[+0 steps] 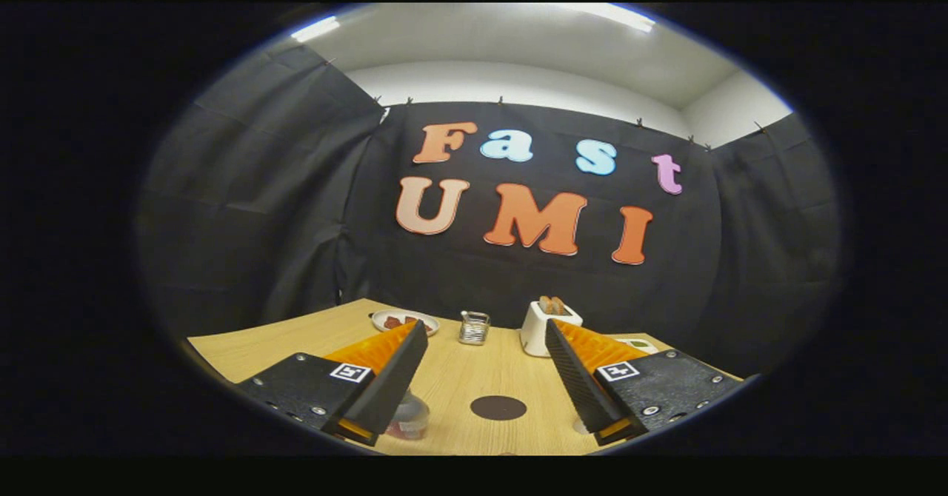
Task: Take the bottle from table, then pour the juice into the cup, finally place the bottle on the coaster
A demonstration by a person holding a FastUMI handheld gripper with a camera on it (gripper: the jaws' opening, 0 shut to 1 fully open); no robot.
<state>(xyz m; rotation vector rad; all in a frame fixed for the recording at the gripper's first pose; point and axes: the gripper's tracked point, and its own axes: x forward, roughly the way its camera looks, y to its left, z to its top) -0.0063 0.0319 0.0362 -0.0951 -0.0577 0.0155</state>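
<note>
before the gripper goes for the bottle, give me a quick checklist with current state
1. Gripper open, nothing between its fingers: ok.
2. Bottle located: cannot tell; a clear container sits half hidden behind one finger, identity unsure.
3. Coaster bare, on the table between the fingers: ok.
4. Cup located: cannot tell; only a small pale edge peeks by the other finger.
5. Toaster, small glass and plate stand well beyond the fingers, out of the way: ok.
</note>
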